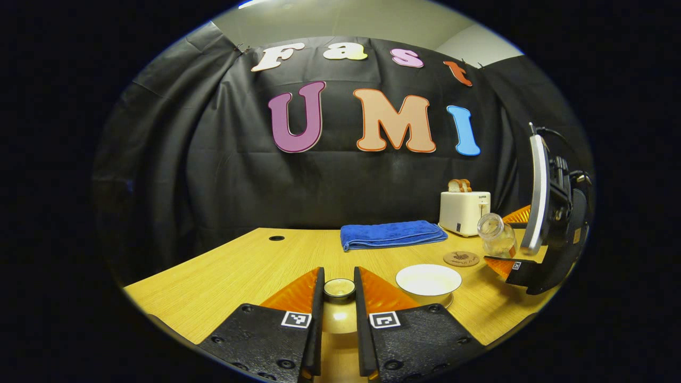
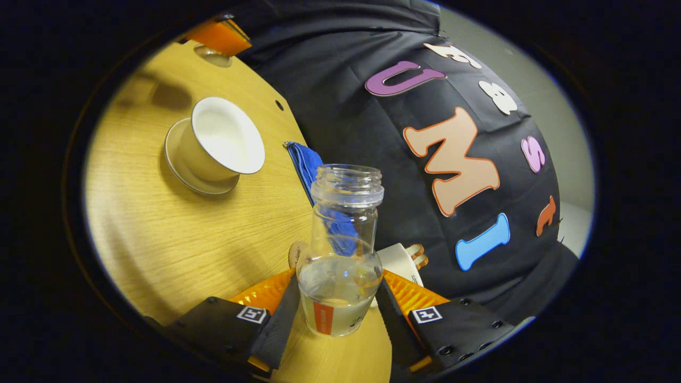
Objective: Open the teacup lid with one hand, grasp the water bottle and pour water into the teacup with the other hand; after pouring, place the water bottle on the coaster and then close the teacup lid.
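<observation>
Glass water bottle, uncapped and holding some water, sits clamped between the right gripper fingers, tilted with its mouth toward the open teacup on its saucer ahead and left of the fingertips. Left gripper fingers press on the knob of the teacup lid, held just left of the cup. Beyond the cup lie the coaster, blue towel and toaster.

White teacup, blue towel, possibly cream toaster
</observation>
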Motion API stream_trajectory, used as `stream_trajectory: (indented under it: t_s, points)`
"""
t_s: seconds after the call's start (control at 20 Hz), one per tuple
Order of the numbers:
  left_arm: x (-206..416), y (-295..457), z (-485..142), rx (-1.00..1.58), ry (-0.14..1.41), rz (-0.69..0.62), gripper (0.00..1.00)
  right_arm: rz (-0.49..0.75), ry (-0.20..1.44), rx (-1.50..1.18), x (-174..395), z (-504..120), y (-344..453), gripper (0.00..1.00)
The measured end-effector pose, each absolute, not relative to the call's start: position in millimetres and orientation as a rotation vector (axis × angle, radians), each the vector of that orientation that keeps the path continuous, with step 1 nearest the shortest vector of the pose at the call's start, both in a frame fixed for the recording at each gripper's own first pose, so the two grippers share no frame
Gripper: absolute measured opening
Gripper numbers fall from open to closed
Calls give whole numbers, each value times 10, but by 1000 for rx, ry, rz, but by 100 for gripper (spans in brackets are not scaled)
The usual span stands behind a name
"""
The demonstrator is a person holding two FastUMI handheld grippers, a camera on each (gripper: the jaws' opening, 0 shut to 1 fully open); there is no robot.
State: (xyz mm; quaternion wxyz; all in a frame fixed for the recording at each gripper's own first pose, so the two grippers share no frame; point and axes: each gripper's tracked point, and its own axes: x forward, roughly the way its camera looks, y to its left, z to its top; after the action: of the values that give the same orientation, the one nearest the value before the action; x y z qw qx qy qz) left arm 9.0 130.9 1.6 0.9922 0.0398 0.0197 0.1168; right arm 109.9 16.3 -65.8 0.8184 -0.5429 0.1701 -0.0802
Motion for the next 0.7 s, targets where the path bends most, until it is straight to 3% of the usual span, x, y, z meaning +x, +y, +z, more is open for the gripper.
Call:
stream_trajectory:
  t_s: [0.6,0.7]
  points:
    - [45,1438,28,80,36,257,25,-88,354,-1389,1240,-720,443,84]
    - [43,1440,22,80,35,258,25,-80,359,-1414,1270,-724,464,81]
